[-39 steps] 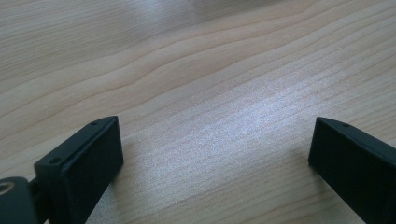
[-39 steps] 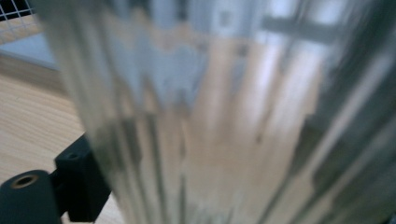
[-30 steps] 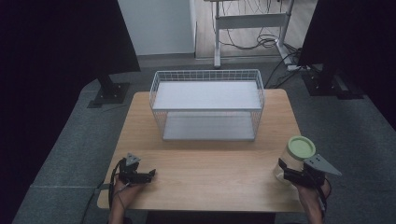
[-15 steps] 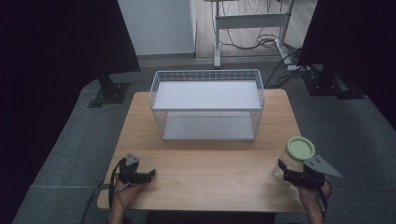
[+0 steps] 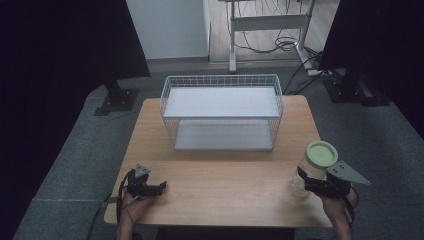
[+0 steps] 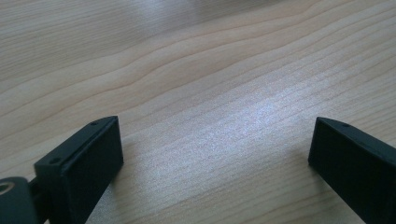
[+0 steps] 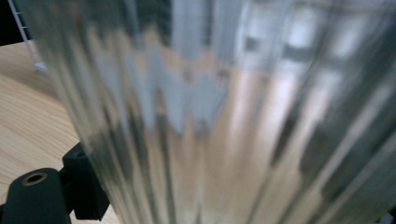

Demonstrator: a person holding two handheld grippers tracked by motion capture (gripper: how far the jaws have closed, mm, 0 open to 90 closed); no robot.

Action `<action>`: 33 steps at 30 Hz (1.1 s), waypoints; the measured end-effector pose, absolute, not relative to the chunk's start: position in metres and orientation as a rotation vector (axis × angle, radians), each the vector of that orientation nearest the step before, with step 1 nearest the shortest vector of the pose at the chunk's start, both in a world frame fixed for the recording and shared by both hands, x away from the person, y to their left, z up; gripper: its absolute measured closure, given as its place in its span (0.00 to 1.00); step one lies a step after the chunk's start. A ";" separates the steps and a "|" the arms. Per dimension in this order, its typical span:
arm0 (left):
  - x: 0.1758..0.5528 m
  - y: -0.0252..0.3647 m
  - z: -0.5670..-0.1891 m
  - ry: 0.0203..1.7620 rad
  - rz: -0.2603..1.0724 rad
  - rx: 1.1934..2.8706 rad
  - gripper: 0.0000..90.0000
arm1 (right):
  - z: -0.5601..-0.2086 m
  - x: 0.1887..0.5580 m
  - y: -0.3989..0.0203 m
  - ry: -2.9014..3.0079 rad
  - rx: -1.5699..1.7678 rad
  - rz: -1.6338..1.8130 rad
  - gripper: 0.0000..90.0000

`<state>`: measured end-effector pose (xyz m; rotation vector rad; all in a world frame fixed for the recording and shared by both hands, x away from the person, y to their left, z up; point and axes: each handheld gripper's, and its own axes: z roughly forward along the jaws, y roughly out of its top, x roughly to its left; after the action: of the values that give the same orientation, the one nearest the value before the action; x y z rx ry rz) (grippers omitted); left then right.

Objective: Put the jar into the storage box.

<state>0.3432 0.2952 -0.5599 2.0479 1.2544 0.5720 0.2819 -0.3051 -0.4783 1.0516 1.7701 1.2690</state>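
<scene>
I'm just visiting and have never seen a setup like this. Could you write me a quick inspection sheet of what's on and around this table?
Surface: wooden table, bare between the grippers.
Job's things: clear ribbed jar with a green lid, upright at the right front; white wire basket at the back, standing on its side.
Clutter: nothing seen.
Grippers: left gripper rests on the table, jaws open on nothing; right gripper is at the jar, the glass close before its camera; grip cannot be told.
Cables: cable trailing from the left gripper; floor cables behind.
Surroundings: grey floor, black curtains, metal stand.
</scene>
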 end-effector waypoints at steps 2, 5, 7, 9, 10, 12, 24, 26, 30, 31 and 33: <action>0.343 0.295 -0.560 1.254 0.572 2.048 0.03 | -0.474 0.283 -0.302 1.780 1.034 1.272 0.13; 0.343 0.295 -0.560 1.254 0.572 2.048 0.03 | -0.469 0.286 -0.298 1.788 1.012 1.291 0.13; 0.343 0.295 -0.560 1.255 0.572 2.048 0.03 | -0.467 0.287 -0.296 1.790 1.004 1.297 0.13; 0.343 0.295 -0.560 1.254 0.572 2.048 0.03 | -0.464 0.290 -0.293 1.798 0.991 1.311 0.13; 0.343 0.295 -0.560 1.254 0.572 2.048 0.03 | -0.460 0.292 -0.290 1.804 0.982 1.324 0.13; 0.343 0.295 -0.560 1.254 0.572 2.048 0.03 | -0.457 0.294 -0.287 1.811 0.966 1.329 0.13; 0.343 0.295 -0.560 1.255 0.571 2.046 0.03 | -0.434 0.305 -0.266 1.844 0.873 1.346 0.13; 0.343 0.295 -0.560 1.254 0.572 2.046 0.03 | -0.429 0.308 -0.260 1.850 0.854 1.353 0.13; 0.343 0.295 -0.560 1.254 0.571 2.047 0.03 | -0.424 0.311 -0.255 1.859 0.839 1.359 0.13; 0.343 0.295 -0.560 1.255 0.571 2.048 0.03 | -0.422 0.314 -0.251 1.861 0.830 1.364 0.13; 0.343 0.295 -0.560 1.254 0.571 2.048 0.03 | -0.420 0.315 -0.250 1.862 0.827 1.368 0.13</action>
<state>0.3432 0.2952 -0.5599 2.0476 1.2543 0.5710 0.3154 -0.2498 -0.4200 0.8270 1.8618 1.3681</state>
